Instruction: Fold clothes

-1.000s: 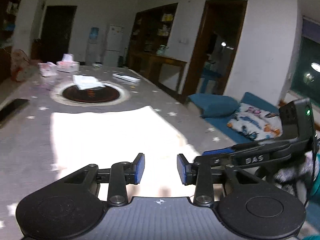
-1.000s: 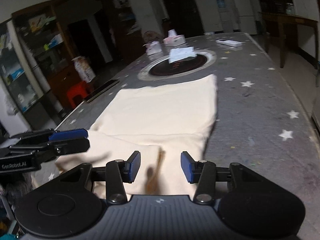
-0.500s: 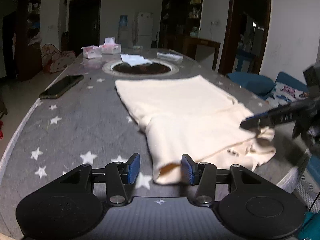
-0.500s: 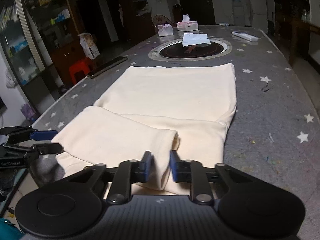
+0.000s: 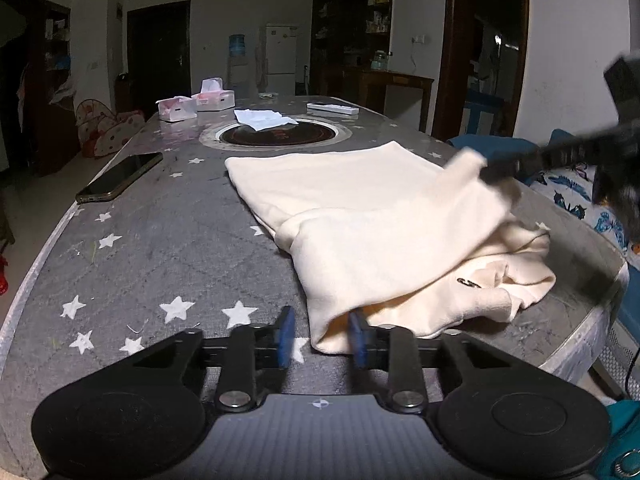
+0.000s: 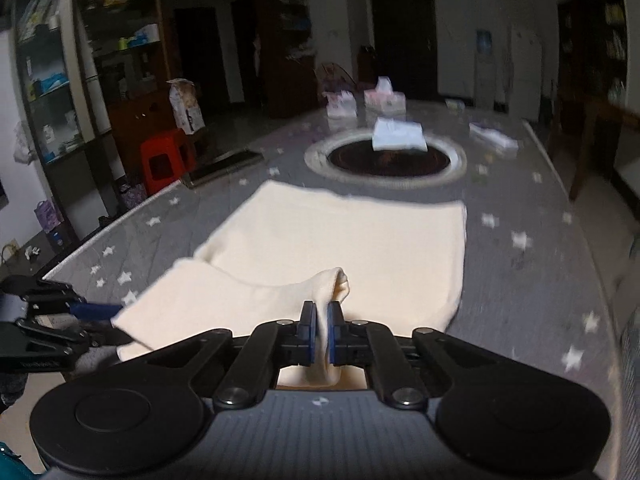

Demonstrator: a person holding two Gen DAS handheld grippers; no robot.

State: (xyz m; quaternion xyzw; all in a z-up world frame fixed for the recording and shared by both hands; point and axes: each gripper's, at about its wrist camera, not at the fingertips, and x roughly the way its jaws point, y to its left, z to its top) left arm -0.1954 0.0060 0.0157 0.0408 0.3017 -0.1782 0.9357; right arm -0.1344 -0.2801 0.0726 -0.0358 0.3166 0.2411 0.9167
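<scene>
cream garment [image 6: 340,240] pinched in right tool [image 6: 320,336]; left tool [image 5: 320,336] closing on hem.

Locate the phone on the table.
In the left wrist view the phone lies flat near the table's left edge, left of the cream garment and nearer than the tissue boxes.

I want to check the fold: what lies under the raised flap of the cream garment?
Under the raised flap of the cream garment a bunched lower layer shows, with a small dark mark on it. Farther in, the flap covers everything, so the rest cannot be seen.
</scene>
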